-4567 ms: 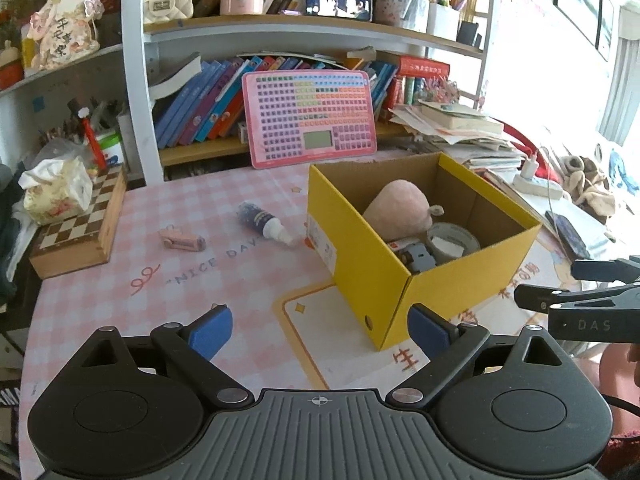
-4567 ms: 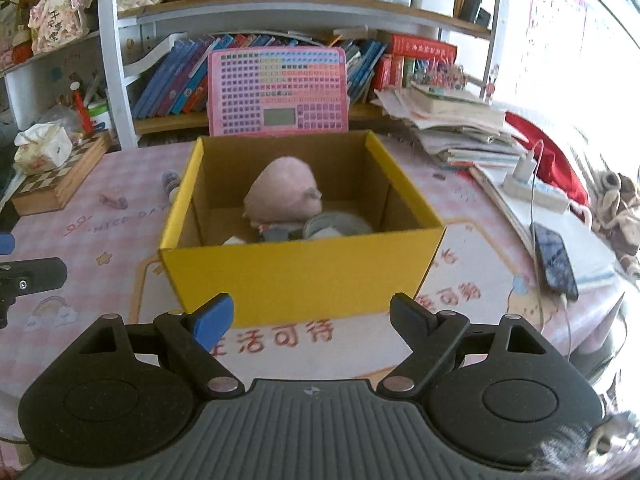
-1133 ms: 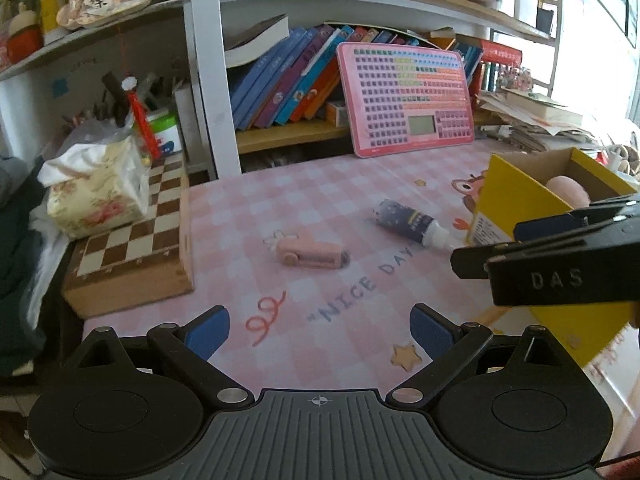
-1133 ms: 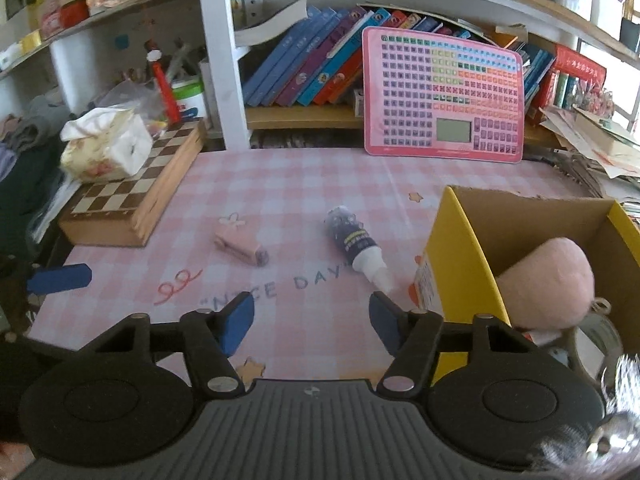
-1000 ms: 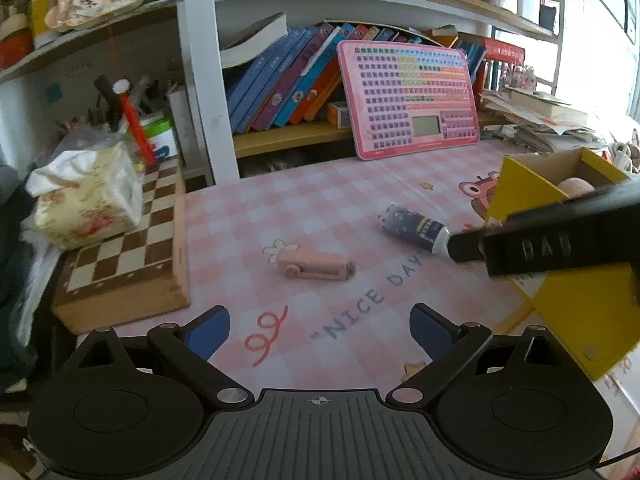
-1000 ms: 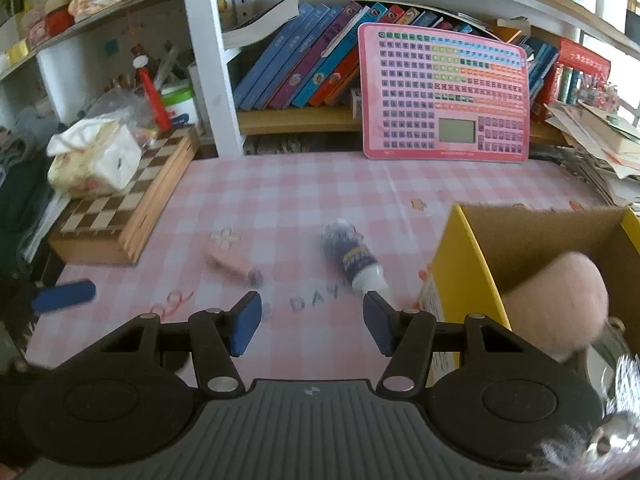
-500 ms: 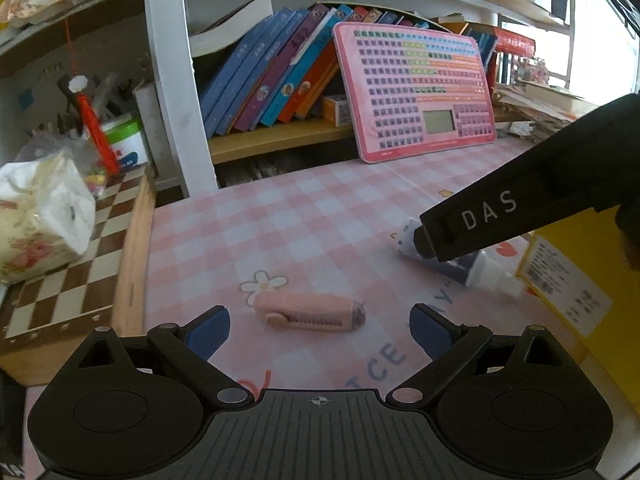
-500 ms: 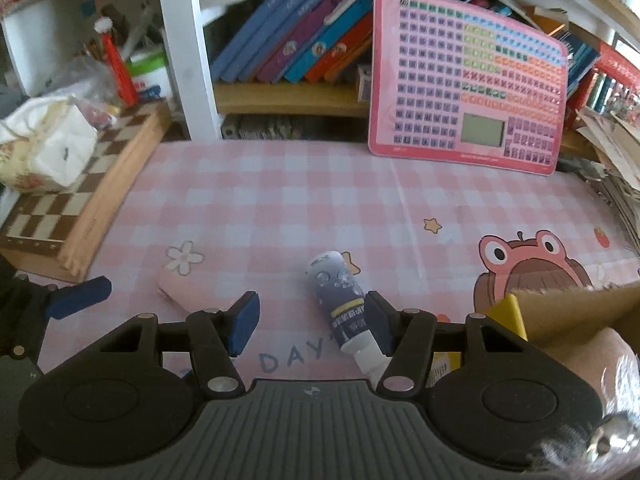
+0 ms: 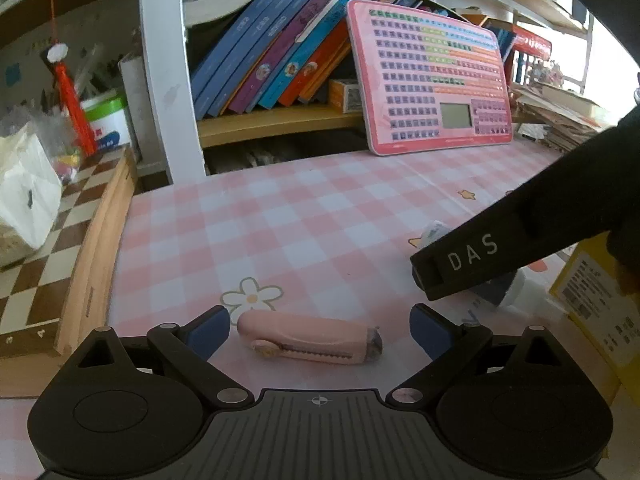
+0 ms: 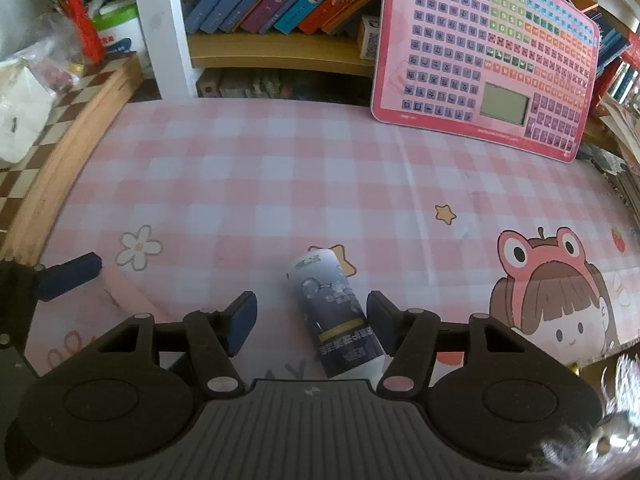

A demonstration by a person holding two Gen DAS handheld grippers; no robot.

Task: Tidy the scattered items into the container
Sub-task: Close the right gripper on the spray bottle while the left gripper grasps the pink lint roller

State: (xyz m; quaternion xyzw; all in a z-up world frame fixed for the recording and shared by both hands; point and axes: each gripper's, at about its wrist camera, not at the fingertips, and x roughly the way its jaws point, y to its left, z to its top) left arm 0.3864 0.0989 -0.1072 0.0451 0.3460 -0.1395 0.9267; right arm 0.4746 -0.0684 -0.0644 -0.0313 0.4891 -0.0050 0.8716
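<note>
Smooth plastic, the bottle [image 10: 335, 312] looked light but roll-prone, so my right gripper [image 10: 311, 320], jaws just widened and not yet touching, straddled its middle.

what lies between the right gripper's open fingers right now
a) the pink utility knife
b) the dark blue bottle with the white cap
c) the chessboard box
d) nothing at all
b: in the right wrist view the dark blue bottle lies on the checked cloth between the right gripper's spread blue pads, which do not press on it; the jaws have just been opening.
</note>
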